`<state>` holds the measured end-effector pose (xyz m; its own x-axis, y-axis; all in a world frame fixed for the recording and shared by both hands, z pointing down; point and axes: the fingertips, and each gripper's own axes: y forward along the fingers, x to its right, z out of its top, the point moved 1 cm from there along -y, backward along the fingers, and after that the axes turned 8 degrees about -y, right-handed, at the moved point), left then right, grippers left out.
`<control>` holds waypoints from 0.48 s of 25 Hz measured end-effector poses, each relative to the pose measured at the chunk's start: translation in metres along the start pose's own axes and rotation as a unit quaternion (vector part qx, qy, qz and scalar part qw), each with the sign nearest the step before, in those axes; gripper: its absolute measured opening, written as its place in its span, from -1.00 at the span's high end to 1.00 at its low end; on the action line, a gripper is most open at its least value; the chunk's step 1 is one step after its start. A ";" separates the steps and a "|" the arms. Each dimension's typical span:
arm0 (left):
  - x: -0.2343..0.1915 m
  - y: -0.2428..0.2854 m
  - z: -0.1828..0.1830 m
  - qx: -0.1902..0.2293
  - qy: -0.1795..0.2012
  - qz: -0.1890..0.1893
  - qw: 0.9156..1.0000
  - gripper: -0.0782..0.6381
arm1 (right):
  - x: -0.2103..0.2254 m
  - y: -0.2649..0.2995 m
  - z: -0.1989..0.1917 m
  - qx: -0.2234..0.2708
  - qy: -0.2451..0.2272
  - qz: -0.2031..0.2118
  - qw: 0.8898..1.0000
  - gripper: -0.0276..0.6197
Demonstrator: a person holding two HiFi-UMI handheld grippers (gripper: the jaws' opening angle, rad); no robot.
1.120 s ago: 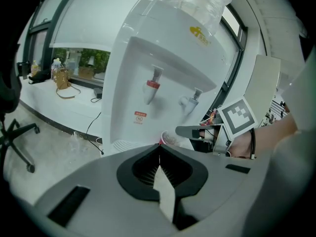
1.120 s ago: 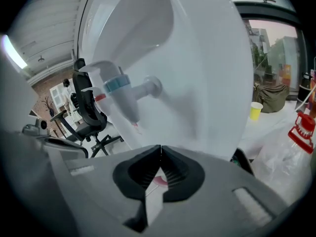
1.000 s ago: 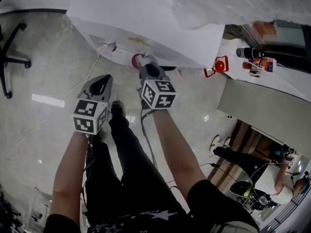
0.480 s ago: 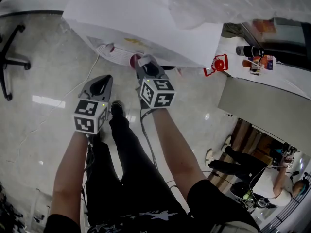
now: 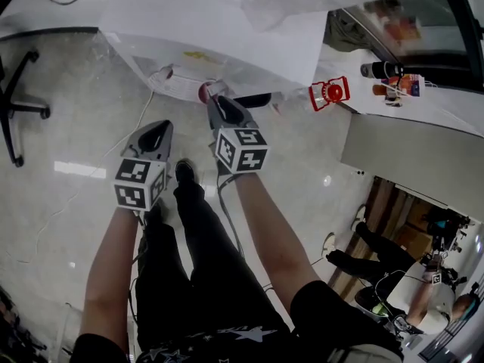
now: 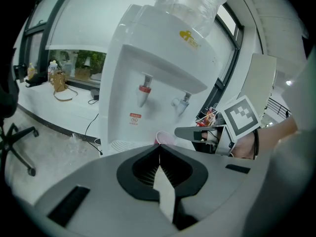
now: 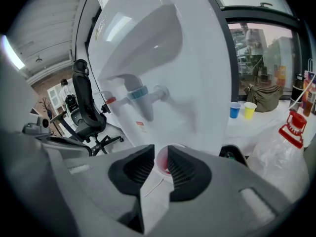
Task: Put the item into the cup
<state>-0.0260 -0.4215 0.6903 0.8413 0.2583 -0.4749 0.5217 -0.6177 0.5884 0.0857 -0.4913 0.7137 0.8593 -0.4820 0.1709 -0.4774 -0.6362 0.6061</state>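
- The right gripper [image 7: 161, 157] has its jaws drawn in to a narrow gap, pinching the rim of the pink cup [image 7: 162, 163]; in the head view its tip meets the cup [image 5: 205, 91] at the foot of the white water dispenser [image 5: 227, 44]
- The cup [image 6: 165, 138] stands at the dispenser's drip tray [image 5: 178, 82], below the red tap [image 6: 143, 90] and its neighbour
- The left gripper [image 6: 159, 152] has its jaws clenched together on nothing; it hangs beside the right one, a little farther back from the dispenser [image 6: 148, 58]
- Beyond, a blue cup [image 7: 235, 109] and a yellow cup [image 7: 250, 109] sit together on a counter; an office chair [image 7: 86, 107] stands apart on the floor
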 end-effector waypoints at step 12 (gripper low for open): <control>0.021 -0.051 -0.007 -0.007 0.044 -0.014 0.999 0.76 | -0.039 -0.049 0.017 0.034 -0.017 -0.007 0.999 0.70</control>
<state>-0.0344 -0.3794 0.6546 0.8349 0.3406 -0.4324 0.5472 -0.5985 0.5851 0.0729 -0.4518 0.6642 0.8600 -0.4919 0.1355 -0.4775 -0.6825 0.5533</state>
